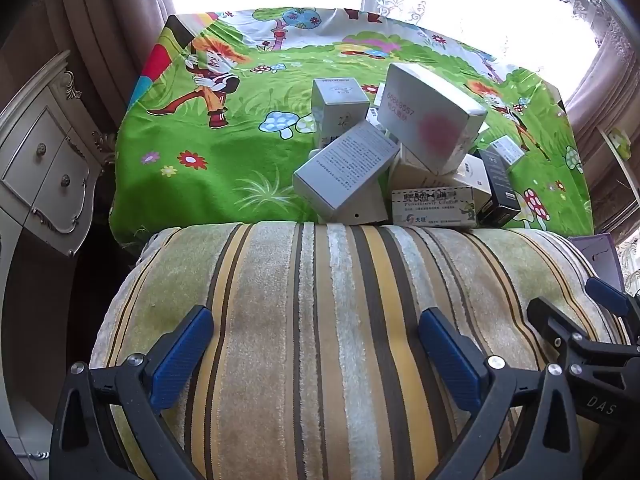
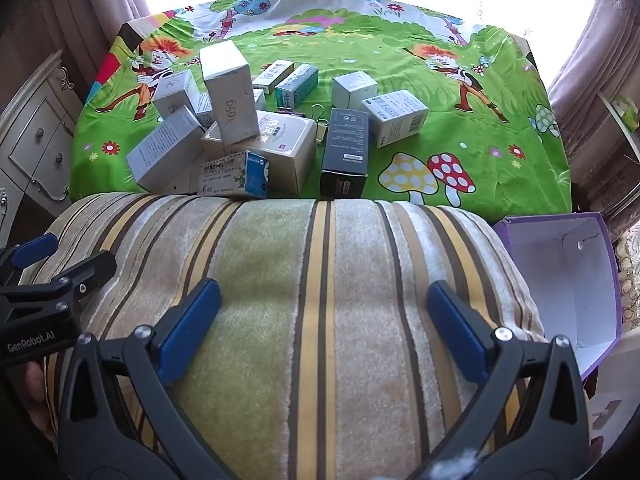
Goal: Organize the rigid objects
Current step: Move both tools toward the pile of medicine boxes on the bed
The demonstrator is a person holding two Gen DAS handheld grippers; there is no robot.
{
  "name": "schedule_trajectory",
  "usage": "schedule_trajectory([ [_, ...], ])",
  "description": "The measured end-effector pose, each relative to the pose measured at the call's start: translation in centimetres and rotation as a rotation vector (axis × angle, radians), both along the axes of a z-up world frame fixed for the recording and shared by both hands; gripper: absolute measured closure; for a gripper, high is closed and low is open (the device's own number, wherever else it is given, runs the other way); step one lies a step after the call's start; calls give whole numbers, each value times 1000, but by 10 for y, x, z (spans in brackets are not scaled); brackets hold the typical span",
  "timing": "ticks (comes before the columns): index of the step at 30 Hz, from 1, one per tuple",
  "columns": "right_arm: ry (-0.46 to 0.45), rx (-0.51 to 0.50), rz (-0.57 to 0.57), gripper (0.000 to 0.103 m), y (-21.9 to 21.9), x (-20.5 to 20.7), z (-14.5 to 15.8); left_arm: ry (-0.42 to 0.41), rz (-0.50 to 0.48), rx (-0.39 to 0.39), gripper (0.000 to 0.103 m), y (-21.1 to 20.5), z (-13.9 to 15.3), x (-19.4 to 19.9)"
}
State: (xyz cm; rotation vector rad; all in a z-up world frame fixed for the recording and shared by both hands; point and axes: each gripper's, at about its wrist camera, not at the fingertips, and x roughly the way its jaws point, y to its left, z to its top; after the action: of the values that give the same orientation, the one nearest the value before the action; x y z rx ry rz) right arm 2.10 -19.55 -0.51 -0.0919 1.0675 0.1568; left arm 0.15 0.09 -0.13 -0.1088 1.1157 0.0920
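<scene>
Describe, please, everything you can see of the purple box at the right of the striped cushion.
The purple box is an open carton that looks like cardboard: purple outside, plain white inside, with a small round hole in its back wall. It holds nothing that shows, and its opening faces the right wrist camera. It sits beside the right end of the striped cushion, below the green cartoon cloth, apart from the pile of small boxes. Neither gripper touches it. In the left wrist view only one purple corner shows.

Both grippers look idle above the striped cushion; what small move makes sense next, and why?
Probably reach the right gripper forward to the black box: it lies apart from the leaning pile, nearest the open purple box, and both grippers are open and empty.
</scene>
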Motion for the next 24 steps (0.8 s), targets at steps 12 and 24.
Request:
schedule_trajectory([
  [12, 4, -1, 0, 0, -1, 0, 0, -14, -2, -10, 0, 0, 2, -3],
  [24, 10, 1, 3, 0, -2, 3, -1, -77, 9, -84, 1, 6, 11, -8],
])
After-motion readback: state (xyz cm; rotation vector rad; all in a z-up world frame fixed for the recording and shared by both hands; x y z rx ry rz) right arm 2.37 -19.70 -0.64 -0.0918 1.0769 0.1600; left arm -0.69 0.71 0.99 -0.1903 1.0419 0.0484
